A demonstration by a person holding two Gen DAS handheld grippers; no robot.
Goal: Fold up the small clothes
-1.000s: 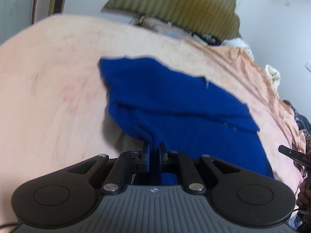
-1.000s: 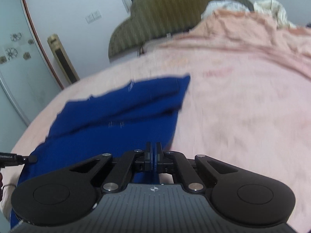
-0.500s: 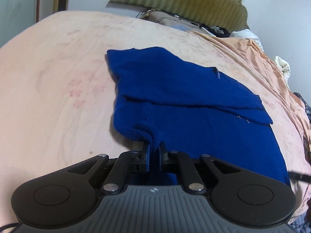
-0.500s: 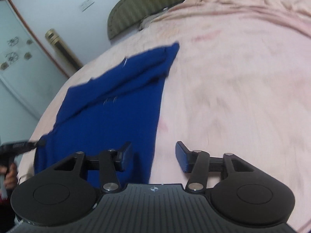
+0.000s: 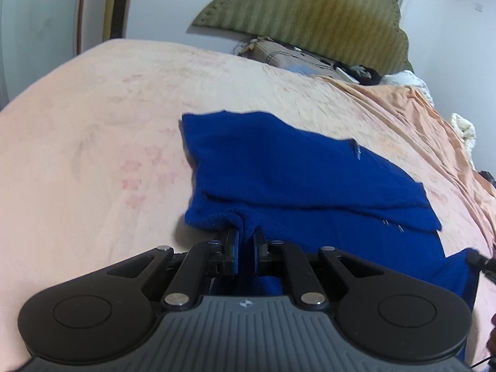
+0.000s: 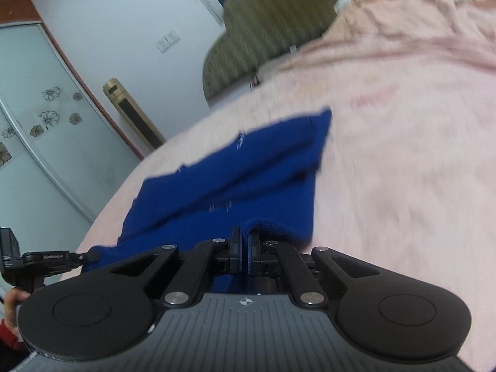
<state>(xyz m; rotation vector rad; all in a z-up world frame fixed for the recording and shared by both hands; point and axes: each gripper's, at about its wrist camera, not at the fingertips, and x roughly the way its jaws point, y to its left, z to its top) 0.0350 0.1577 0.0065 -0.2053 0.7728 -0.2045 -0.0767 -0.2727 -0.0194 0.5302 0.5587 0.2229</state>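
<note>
A dark blue garment [image 5: 303, 183] lies on the pink bedspread [image 5: 93, 155], its far part folded over itself. My left gripper [image 5: 246, 238] is shut on the garment's near left corner, cloth bunched between the fingers. In the right wrist view the same blue garment [image 6: 248, 183] lies ahead, and my right gripper [image 6: 245, 241] is shut on its near right corner. The left gripper [image 6: 90, 255] shows at the left edge of that view, holding the other corner. The right gripper's tip [image 5: 477, 260] shows at the right edge of the left wrist view.
An olive padded headboard [image 5: 310, 15] stands at the far end of the bed, with pillows and clutter [image 5: 310, 59] below it. An orange sheet [image 5: 418, 117] lies rumpled on the right. A wardrobe door [image 6: 37, 130] and a tall gold unit [image 6: 133, 114] stand left.
My right gripper, open half a second ago, has shut on the garment's near right corner. My left gripper stays shut on its corner; the view has shifted slightly.
</note>
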